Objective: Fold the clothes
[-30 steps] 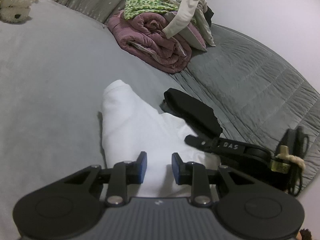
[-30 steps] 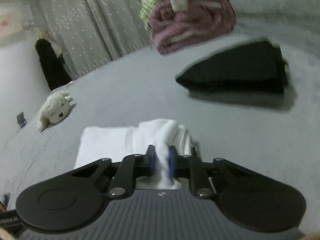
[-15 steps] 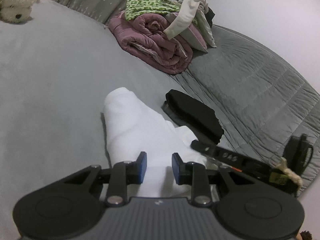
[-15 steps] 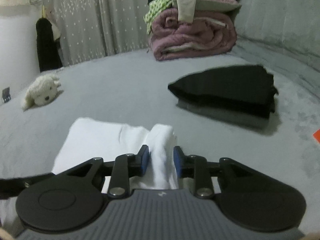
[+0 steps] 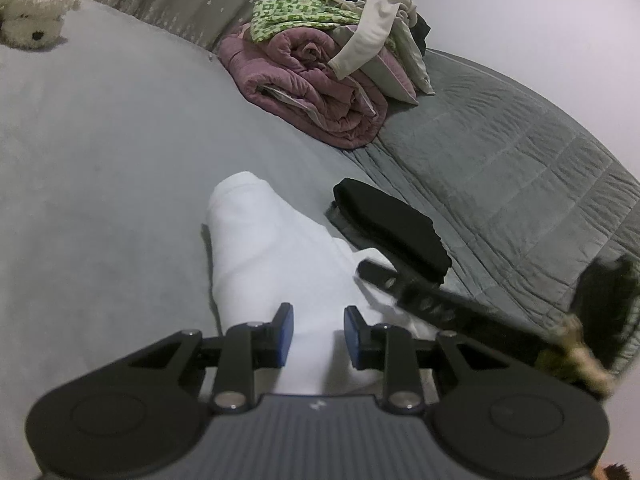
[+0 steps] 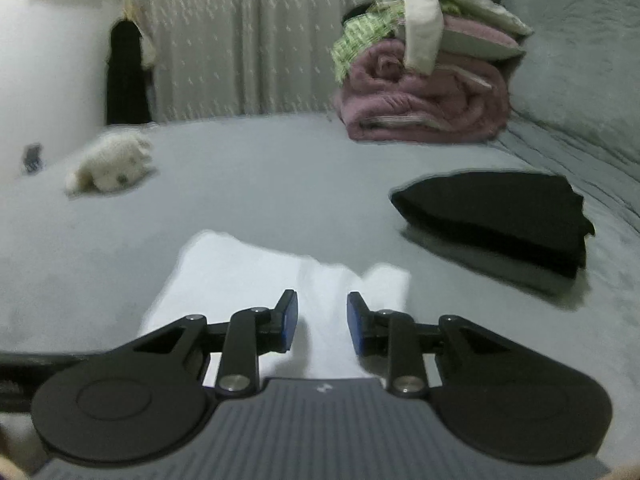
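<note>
Grey bed [image 5: 100, 160] under all | white garment [image 5: 272, 248] near edge hidden by both claws, right view blurred | left claw [image 5: 318, 336] partly open, straddling cloth, grip unclear | right claw [image 6: 322, 322] closing, cloth between jaws, pads clear | both pitched down

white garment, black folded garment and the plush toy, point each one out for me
white garment [image 5: 264, 248], left wrist view, middle of the fold
black folded garment [image 6: 500, 208], right wrist view, top face
plush toy [image 5: 36, 8], left wrist view, its head
</note>
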### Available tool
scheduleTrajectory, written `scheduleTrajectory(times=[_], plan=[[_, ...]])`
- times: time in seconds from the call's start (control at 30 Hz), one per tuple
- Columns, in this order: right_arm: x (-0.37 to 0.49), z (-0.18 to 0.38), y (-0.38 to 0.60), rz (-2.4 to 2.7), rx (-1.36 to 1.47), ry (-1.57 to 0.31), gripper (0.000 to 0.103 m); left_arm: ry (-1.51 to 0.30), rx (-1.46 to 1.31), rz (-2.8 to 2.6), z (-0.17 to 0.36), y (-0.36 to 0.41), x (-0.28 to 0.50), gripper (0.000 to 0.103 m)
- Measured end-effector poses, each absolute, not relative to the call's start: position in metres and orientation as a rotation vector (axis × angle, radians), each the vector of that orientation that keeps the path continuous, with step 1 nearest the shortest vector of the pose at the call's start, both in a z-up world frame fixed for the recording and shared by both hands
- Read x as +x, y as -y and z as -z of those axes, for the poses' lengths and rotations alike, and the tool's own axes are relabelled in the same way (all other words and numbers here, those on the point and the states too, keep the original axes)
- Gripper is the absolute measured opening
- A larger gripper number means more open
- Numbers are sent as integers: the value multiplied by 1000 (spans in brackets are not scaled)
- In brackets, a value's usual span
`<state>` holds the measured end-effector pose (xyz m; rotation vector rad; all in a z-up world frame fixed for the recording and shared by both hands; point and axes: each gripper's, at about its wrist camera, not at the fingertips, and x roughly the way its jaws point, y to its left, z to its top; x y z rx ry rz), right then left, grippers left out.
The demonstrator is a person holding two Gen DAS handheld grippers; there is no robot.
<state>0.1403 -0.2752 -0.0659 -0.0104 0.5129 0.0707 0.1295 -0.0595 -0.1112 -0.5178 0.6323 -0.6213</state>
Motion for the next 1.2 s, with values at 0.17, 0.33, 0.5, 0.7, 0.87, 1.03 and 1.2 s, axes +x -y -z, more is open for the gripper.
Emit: scheduleTrajectory(times=[0.17,0.33,0.5,0.7,0.87,1.03,1.2], plan=[[148,71,279,-50,-15,-542,25,-636,-522,627,112,59,130,28],[145,74,274,-41,-19,-543,25,-640,-526,632,113,58,131,28],[141,75,276,-47,-10,-549,25,-643,-528,636,113,57,131,28],[141,74,277,-52,-2,-553,25,-643,-526,637,113,57,131,28],[141,74,277,-50,-2,-553,25,-643,-525,637,113,57,132,28],[141,74,277,-49,-3,-553,26,-643,-524,638,113,57,132,28],[141,74,277,-51,-4,-553,27,-644,-523,638,113,57,132,28]])
